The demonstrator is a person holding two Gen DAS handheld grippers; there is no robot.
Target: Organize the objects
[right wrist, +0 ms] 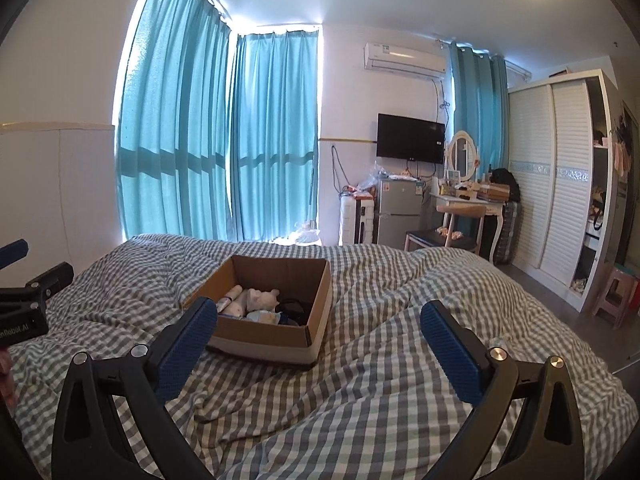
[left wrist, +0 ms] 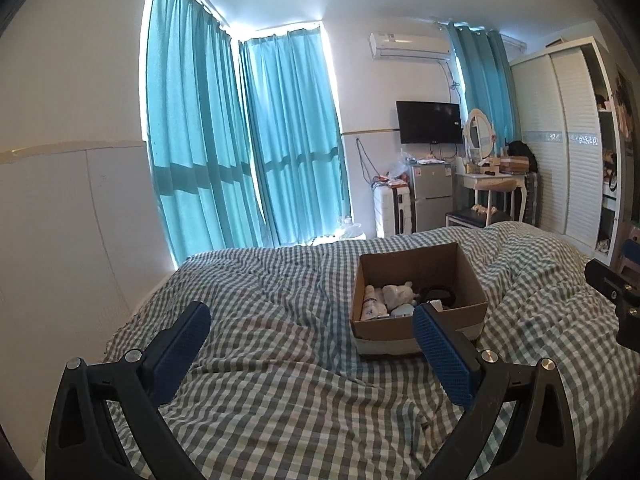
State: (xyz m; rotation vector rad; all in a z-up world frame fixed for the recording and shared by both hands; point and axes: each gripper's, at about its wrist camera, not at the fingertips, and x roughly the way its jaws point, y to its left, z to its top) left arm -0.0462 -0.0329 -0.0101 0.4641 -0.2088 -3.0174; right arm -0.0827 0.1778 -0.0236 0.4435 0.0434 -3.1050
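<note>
Both grippers, left gripper (left wrist: pixel 312 320) and right gripper (right wrist: pixel 319 318), hover with jaws spread and empty, ready for the open brown cardboard box (left wrist: pixel 418 326) at one o'clock on the checked bed (left wrist: pixel 280 380).

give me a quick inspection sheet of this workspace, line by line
surface: bed under a rumpled checked cover, no flat firm spot seen
job's things: open cardboard box on the bed, holding a white bottle, a pale soft toy and something black
clutter: nothing seen loose on the cover
grippers: left hand-held gripper open, empty, short of the box; right hand-held gripper open, empty
cables: cords hang on the far wall beside the television; whether the black thing in the box is a cable cannot be told
surroundings: teal curtains, small fridge, dressing table, wardrobe
</note>
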